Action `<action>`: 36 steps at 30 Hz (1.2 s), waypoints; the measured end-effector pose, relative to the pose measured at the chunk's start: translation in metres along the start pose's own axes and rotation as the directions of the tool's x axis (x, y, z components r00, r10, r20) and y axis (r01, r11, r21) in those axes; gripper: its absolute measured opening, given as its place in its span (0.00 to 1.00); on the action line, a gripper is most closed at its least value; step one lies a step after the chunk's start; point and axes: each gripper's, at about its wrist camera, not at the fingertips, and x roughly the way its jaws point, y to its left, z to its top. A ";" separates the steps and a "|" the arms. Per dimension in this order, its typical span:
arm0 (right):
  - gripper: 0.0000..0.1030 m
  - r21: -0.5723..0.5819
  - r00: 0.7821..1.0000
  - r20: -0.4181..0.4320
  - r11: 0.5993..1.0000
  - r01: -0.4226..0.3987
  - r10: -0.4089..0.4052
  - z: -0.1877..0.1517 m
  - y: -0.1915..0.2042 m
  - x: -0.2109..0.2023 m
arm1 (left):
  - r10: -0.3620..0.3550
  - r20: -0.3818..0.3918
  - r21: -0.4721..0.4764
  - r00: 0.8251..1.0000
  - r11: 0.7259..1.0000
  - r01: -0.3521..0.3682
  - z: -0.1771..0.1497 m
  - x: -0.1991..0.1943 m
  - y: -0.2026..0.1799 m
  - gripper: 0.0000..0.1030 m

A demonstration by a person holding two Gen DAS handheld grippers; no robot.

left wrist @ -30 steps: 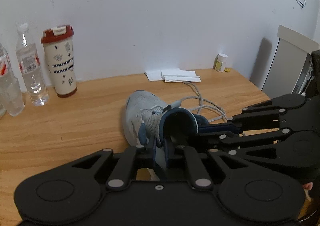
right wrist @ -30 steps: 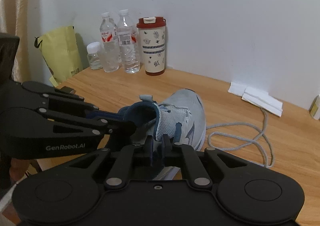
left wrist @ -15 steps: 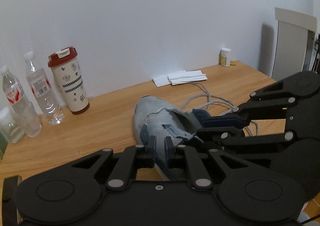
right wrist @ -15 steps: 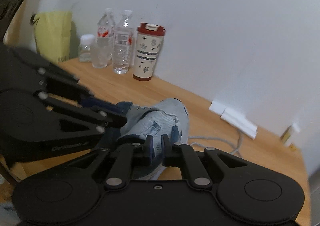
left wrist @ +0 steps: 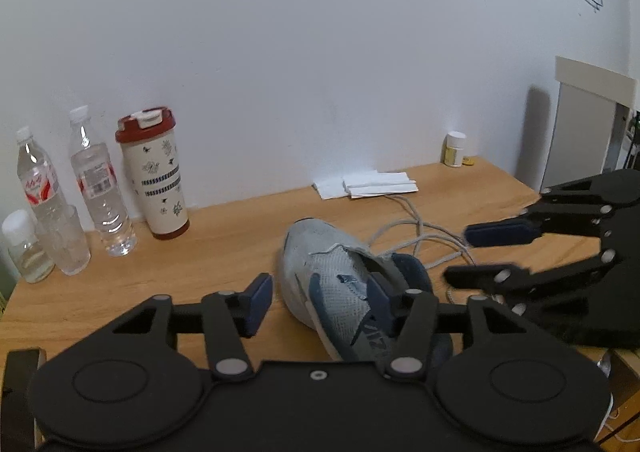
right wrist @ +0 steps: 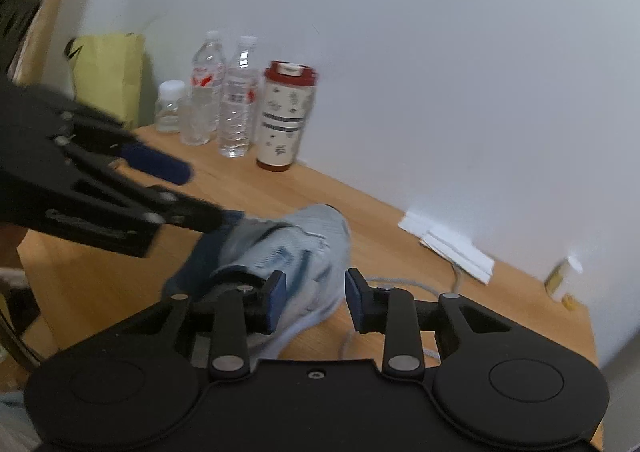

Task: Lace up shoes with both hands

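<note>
A light grey shoe (left wrist: 332, 276) with a dark blue collar lies on the wooden table (left wrist: 224, 240), toe toward the wall. Its grey lace (left wrist: 416, 236) trails loose behind it on the table. My left gripper (left wrist: 316, 302) is open, its fingers on either side of the shoe's heel end. My right gripper (left wrist: 472, 252) shows at the right, open, just right of the shoe. In the right wrist view the right gripper (right wrist: 316, 302) is open over the shoe (right wrist: 288, 252), and the left gripper (right wrist: 176, 192) is at the left, blurred.
A red-lidded tumbler (left wrist: 154, 172), two water bottles (left wrist: 100, 188), a glass and a small jar stand at the back left. Folded white paper (left wrist: 364, 184) and a small pill bottle (left wrist: 454, 150) lie by the wall. A yellow bag (right wrist: 108, 76) stands at far left.
Both grippers were shut on the shoe's collar and holding it tilted up. Now both have opened and let go, and the shoe lies on the table. The right gripper has drawn back.
</note>
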 end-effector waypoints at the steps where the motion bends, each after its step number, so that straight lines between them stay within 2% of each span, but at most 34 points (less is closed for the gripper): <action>1: 0.36 0.021 1.000 0.001 1.000 0.002 -0.002 -0.001 -0.006 0.000 | -0.001 -0.004 -0.010 1.000 1.000 0.001 -0.001 0.002 0.002 0.55; 4: 0.36 0.079 1.000 0.000 0.996 0.031 -0.031 -0.004 -0.025 0.001 | 0.003 -0.001 -0.014 1.000 1.000 -0.003 -0.004 0.008 0.004 0.55; 6: 0.36 0.113 0.999 -0.004 0.992 0.053 -0.053 -0.006 -0.035 0.003 | 0.061 0.044 -0.006 0.997 0.998 -0.061 -0.009 0.016 0.007 0.55; 7: 0.36 0.144 0.998 -0.008 0.987 0.067 -0.067 -0.007 -0.043 0.006 | 0.082 0.038 -0.016 0.996 0.997 -0.081 -0.010 0.021 0.010 0.55; 9: 0.36 0.207 0.997 0.004 0.975 0.080 -0.082 -0.012 -0.058 0.008 | 0.059 0.036 -0.047 0.998 0.997 -0.057 -0.011 0.025 0.017 0.55; 15: 0.38 0.353 0.997 0.055 0.935 0.036 -0.059 -0.028 -0.093 0.015 | -0.007 0.040 -0.191 0.999 0.982 0.014 -0.004 0.026 0.039 0.55; 18: 0.45 0.412 0.994 0.037 0.907 0.083 -0.107 -0.029 -0.111 0.027 | -0.015 0.058 -0.219 0.998 0.975 0.028 0.001 0.024 0.045 0.55; 21: 0.45 0.421 0.990 0.008 0.898 0.127 -0.144 -0.023 -0.131 0.057 | -0.023 0.076 -0.234 0.997 0.971 0.040 0.007 0.025 0.047 0.55; 23: 0.45 0.424 0.992 -0.008 0.898 0.116 -0.125 -0.017 -0.137 0.076 | -0.033 0.079 -0.239 0.996 0.970 0.051 0.011 0.028 0.045 0.55; 27: 0.33 0.432 0.996 -0.042 0.898 0.084 -0.072 -0.005 -0.145 0.111 | -0.052 0.077 -0.242 0.996 0.968 0.069 0.019 0.035 0.041 0.55; 31: 0.33 0.406 0.992 -0.082 0.906 0.117 -0.092 0.003 -0.151 0.143 | -0.050 0.070 -0.247 0.996 0.967 0.066 0.024 0.041 0.040 0.55; 36: 0.29 0.413 0.987 -0.143 0.903 0.120 -0.066 0.003 -0.162 0.180 | -0.053 0.048 -0.264 0.997 0.962 0.064 0.031 0.054 0.044 0.55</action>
